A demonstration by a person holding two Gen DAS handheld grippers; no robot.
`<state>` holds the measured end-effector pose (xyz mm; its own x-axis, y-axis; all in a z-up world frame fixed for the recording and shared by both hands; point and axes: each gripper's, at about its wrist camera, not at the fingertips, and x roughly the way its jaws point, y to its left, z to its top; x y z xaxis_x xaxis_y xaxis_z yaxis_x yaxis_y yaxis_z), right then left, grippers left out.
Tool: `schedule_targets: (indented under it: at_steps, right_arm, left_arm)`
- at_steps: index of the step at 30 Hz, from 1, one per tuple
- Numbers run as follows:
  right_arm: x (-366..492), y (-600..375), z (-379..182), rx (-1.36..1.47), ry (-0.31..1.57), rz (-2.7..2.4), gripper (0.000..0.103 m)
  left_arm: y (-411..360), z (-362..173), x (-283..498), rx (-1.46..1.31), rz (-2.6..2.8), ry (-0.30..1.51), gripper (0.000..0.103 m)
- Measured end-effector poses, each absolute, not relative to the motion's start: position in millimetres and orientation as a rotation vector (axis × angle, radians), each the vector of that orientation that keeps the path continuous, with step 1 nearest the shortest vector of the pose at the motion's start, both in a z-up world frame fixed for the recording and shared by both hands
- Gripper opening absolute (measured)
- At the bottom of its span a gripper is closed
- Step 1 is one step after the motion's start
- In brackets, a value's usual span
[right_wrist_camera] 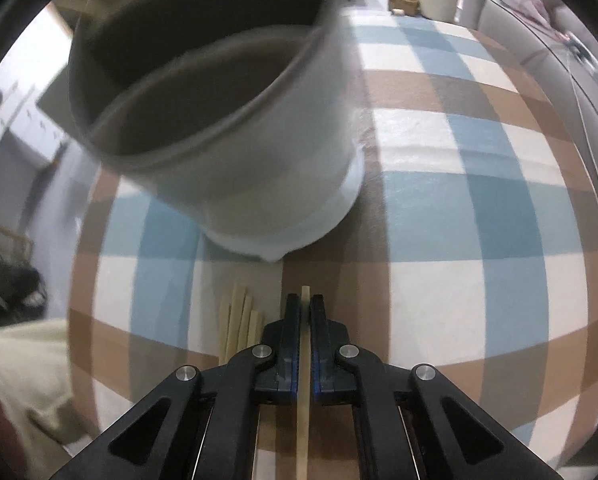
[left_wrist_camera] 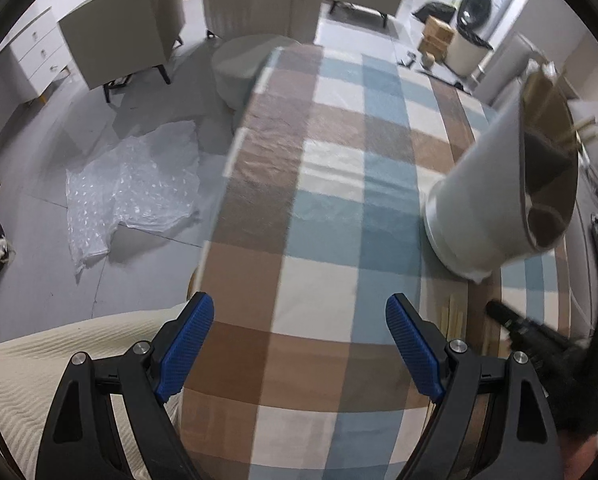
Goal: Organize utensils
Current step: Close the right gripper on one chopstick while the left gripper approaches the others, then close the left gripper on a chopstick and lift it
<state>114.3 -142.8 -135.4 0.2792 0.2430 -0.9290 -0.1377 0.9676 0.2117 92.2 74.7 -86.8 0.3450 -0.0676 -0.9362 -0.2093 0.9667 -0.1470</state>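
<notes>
A white utensil holder [left_wrist_camera: 495, 192] with divided compartments stands on the checked tablecloth [left_wrist_camera: 331, 200], with wooden chopsticks [left_wrist_camera: 575, 132] sticking out of it. In the right wrist view the holder [right_wrist_camera: 259, 152] looms close ahead. My right gripper [right_wrist_camera: 305, 312] is shut on a single wooden chopstick [right_wrist_camera: 303, 412] that runs between its pads, just in front of the holder's base. Several loose chopsticks [right_wrist_camera: 239, 324] lie on the cloth to its left. My left gripper [left_wrist_camera: 299, 344] is open and empty over the cloth. The right gripper shows in the left wrist view [left_wrist_camera: 527, 332] beside the loose chopsticks [left_wrist_camera: 453, 320].
The table's left edge [left_wrist_camera: 227, 184] drops to a grey floor with a bubble-wrap sheet [left_wrist_camera: 135, 188]. A cream cushion [left_wrist_camera: 39, 368] sits at the near left. Chairs [left_wrist_camera: 131, 36], a bin [left_wrist_camera: 467, 52] and a washing machine [left_wrist_camera: 487, 4] stand far back.
</notes>
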Motion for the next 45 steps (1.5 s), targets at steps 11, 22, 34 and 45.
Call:
schedule_targets:
  at_steps: [11,22,34,45]
  right_arm:
    - [117,-233,-112,0.499,1.178,0.243,0.004]
    - [108,-274,-100,0.667,1.11,0.237,0.003]
    - [109,-264,-85,0.585,1.058,0.295,0.003]
    - [113,-267,-84,0.594,1.049,0.299,0.003]
  left_arm:
    - [20,-121,93,-0.173,-0.051,1.394,0.085]
    - [2,-133,95,-0.104,-0.056,1.42,0.085]
    - [9,-142,102,-0.106,-0.039,1.444,0.085]
    - [3,-148,109,-0.028,-0.028,1.419,0.086]
